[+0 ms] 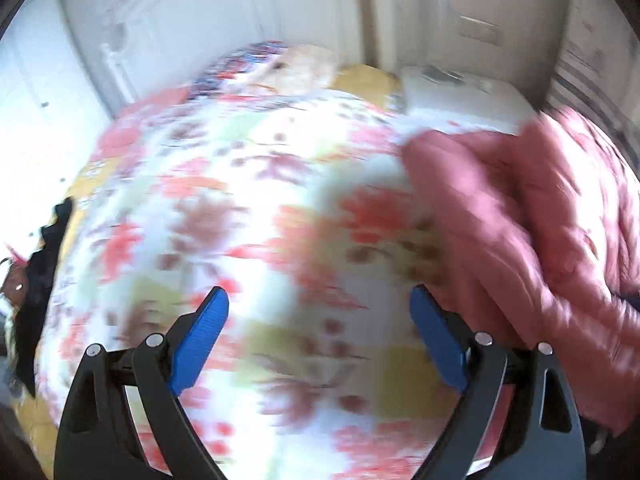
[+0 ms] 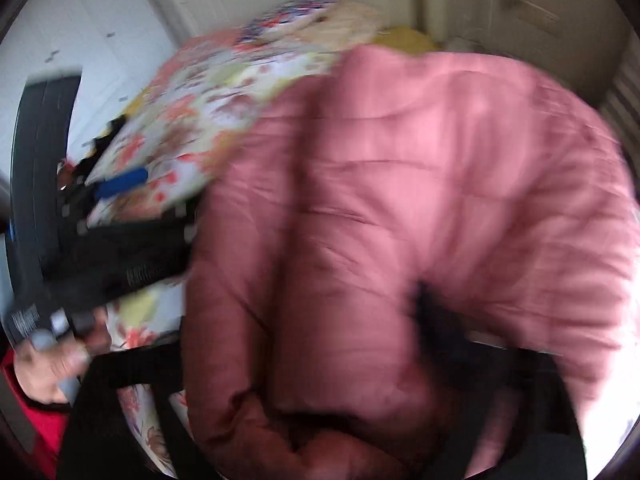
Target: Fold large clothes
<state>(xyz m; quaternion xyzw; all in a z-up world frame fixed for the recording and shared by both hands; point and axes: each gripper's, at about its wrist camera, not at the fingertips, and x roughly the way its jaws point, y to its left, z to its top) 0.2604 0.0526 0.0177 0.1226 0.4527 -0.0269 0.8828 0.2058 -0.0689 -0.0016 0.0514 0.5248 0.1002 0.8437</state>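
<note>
Jaws, left: the left gripper (image 1: 320, 320) has its blue pads spread wide with nothing between them, only the flowered bedspread (image 1: 240, 208) showing below.
Jaws, right: the right gripper (image 2: 320, 420) is mostly buried under the pink puffer jacket (image 2: 400, 220); its dark arms stand far apart at the bottom of the right wrist view, so the jaws read as spread, with padded cloth bulging between them and no pinch visible.
Jacket, place: it lies on the bed, filling the centre and right of the right wrist view, and only the right edge of the left wrist view (image 1: 540, 220).
Jacket, long axis: a fold or sleeve seems to run from the bottom toward the top of the frame, roughly along the right gripper's pointing line; blur makes this uncertain.
Nearer hand: the right one, directly over the jacket; the left gripper sits off to the jacket's left, over bare bedspread.
Likely next move: a fresh hold on a jacket edge, best suited to the right side.
</note>
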